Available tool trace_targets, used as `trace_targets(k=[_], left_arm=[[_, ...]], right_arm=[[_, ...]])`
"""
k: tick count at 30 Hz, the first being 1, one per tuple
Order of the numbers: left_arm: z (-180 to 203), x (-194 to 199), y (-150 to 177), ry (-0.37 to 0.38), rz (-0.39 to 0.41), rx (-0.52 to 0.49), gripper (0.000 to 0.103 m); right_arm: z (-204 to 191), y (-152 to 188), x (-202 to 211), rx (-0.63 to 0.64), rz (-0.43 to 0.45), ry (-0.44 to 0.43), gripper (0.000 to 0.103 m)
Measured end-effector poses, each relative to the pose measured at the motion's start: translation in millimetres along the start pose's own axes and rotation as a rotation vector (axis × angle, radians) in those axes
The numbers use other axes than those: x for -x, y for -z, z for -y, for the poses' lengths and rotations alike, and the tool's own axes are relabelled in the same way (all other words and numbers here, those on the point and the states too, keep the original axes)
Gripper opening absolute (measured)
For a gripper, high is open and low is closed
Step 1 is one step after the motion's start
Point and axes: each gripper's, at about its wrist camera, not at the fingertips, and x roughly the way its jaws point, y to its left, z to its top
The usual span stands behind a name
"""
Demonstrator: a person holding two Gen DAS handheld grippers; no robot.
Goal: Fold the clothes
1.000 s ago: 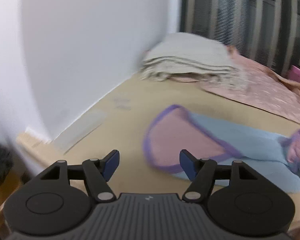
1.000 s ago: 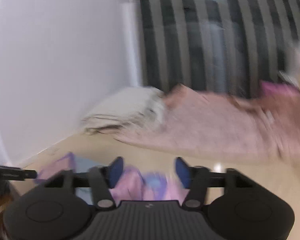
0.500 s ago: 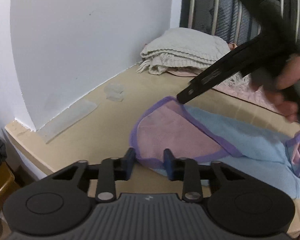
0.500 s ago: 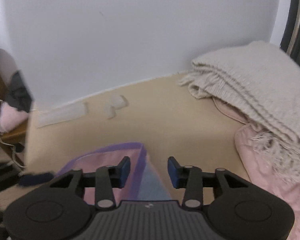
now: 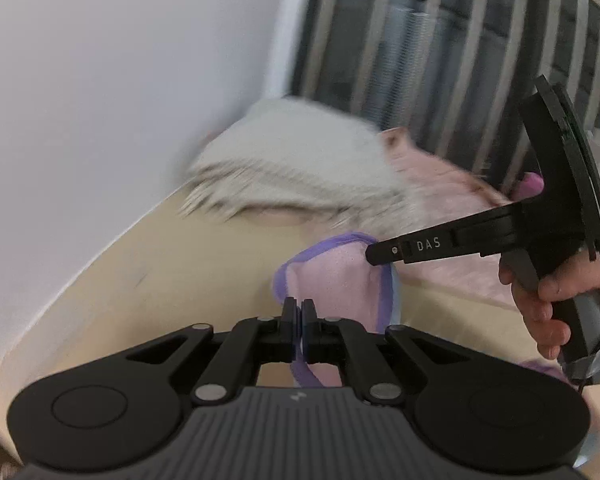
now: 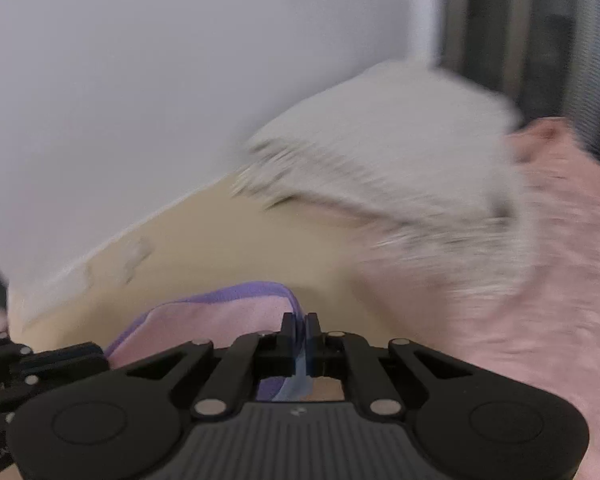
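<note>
A small garment, pink and light blue with a purple hem [image 5: 332, 276], is lifted off the beige surface [image 5: 180, 272]. My left gripper [image 5: 299, 320] is shut on the purple hem at the near edge. My right gripper [image 6: 300, 336] is shut on another part of the same hem [image 6: 236, 300], with blue cloth showing between its pads. In the left wrist view the right gripper [image 5: 374, 258] pinches the garment's far corner, held by a person's hand [image 5: 556, 300]. The left gripper's body [image 6: 32, 360] shows at the lower left of the right wrist view.
A folded cream blanket [image 5: 300, 164] lies against the white wall [image 5: 100, 100] at the back. A pink blanket [image 6: 560, 260] spreads out to the right. Dark vertical bars [image 5: 440, 40] stand behind. Two pale scraps [image 6: 136, 256] lie near the wall.
Both grippers have gone from open to shut on the garment's purple hem. The hem has risen off the surface and both views are sweeping, with the background blurred.
</note>
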Motion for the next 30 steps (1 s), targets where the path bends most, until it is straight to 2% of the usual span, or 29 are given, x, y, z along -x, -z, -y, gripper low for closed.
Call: trace_targets(k=[5, 10, 14, 17, 19, 20, 21, 23, 25, 27, 28, 30], left_arm=[[41, -18, -38, 0.102, 0.005, -0.046, 0.002], [84, -40, -72, 0.195, 0.0, -0.084, 0.002], [113, -71, -95, 0.251, -0.012, -0.093, 0.002], [127, -108, -104, 0.249, 0.0, -0.078, 0.002], [132, -139, -104, 0.245, 0.015, -0.026, 0.017], [135, -155, -102, 0.216, -0.008, -0.021, 0.049], [138, -168, -100, 0.186, -0.032, -0.021, 0.064], [135, -173, -93, 0.157, -0.069, -0.031, 0.064], [122, -156, -81, 0.206, -0.09, -0.028, 0.064], [115, -130, -65, 0.242, -0.131, -0.062, 0.064], [113, -114, -53, 0.261, -0.154, -0.09, 0.065], [117, -76, -19, 0.322, -0.186, -0.152, 0.066]], right_arm=[[60, 0, 63, -0.139, 0.125, 0.103, 0.003], [114, 3, 110, -0.265, 0.214, 0.186, 0.003], [155, 4, 126, -0.356, 0.26, 0.246, 0.004], [183, 4, 117, -0.416, 0.252, 0.307, 0.004], [203, 7, 96, -0.445, 0.209, 0.357, 0.004], [215, 9, 80, -0.459, 0.174, 0.383, 0.008], [227, 12, 64, -0.471, 0.139, 0.408, 0.009], [245, 21, 36, -0.498, 0.062, 0.462, 0.024], [244, 39, 40, -0.483, 0.057, 0.472, 0.025], [227, 60, 66, -0.424, 0.099, 0.42, 0.037], [216, 71, 80, -0.382, 0.107, 0.377, 0.048], [195, 100, 107, -0.301, 0.1, 0.25, 0.05]])
